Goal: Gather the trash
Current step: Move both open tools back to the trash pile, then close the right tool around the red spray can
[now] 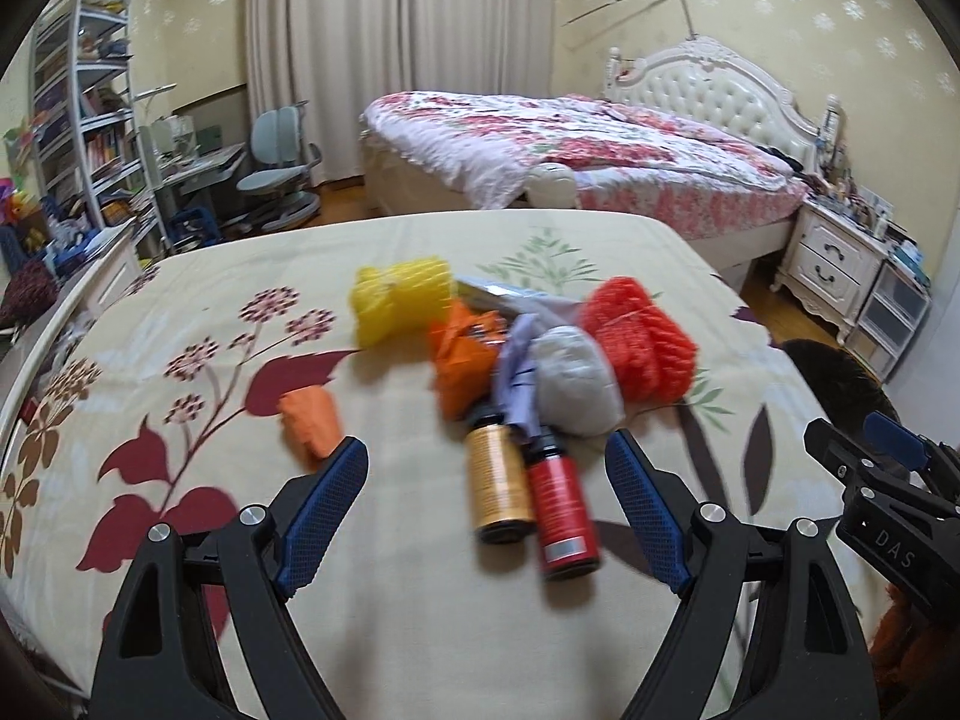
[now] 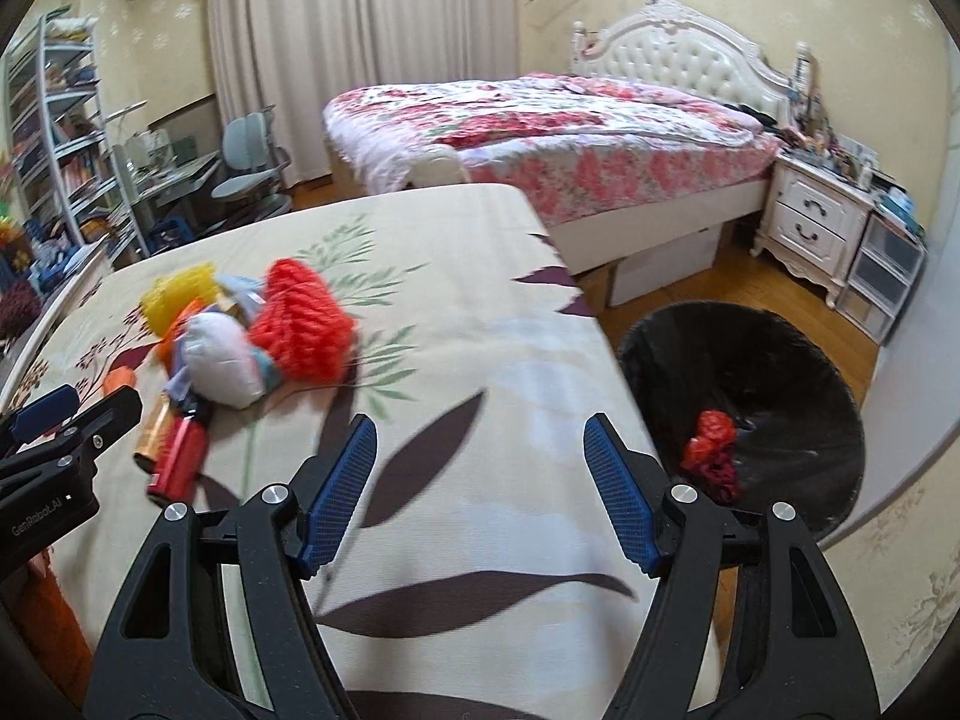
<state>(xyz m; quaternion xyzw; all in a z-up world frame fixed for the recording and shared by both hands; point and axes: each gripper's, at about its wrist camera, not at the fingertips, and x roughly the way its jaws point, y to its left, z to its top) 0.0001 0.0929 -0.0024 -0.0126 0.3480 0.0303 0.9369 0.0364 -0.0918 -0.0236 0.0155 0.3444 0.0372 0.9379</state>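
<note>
A pile of trash lies on the flowered bed cover [image 1: 198, 540]: a yellow net [image 1: 399, 300], a red net [image 1: 642, 339], an orange wrapper [image 1: 465, 354], a grey-white wad [image 1: 576, 381], a gold can [image 1: 498, 486], a red can [image 1: 561, 513] and a small orange scrap [image 1: 309, 423]. My left gripper [image 1: 486, 456] hangs open just in front of the two cans, holding nothing. My right gripper [image 2: 480, 438] is open and empty over bare cover, right of the pile [image 2: 240, 336]. The black-lined bin [image 2: 744, 402] on the floor holds a red scrap [image 2: 711, 441].
A second bed with a pink floral quilt [image 1: 576, 144] stands across the room, a white nightstand [image 1: 834, 258] beside it. A desk, chair [image 1: 276, 162] and bookshelf [image 1: 78, 120] fill the left side. Wooden floor shows between the beds.
</note>
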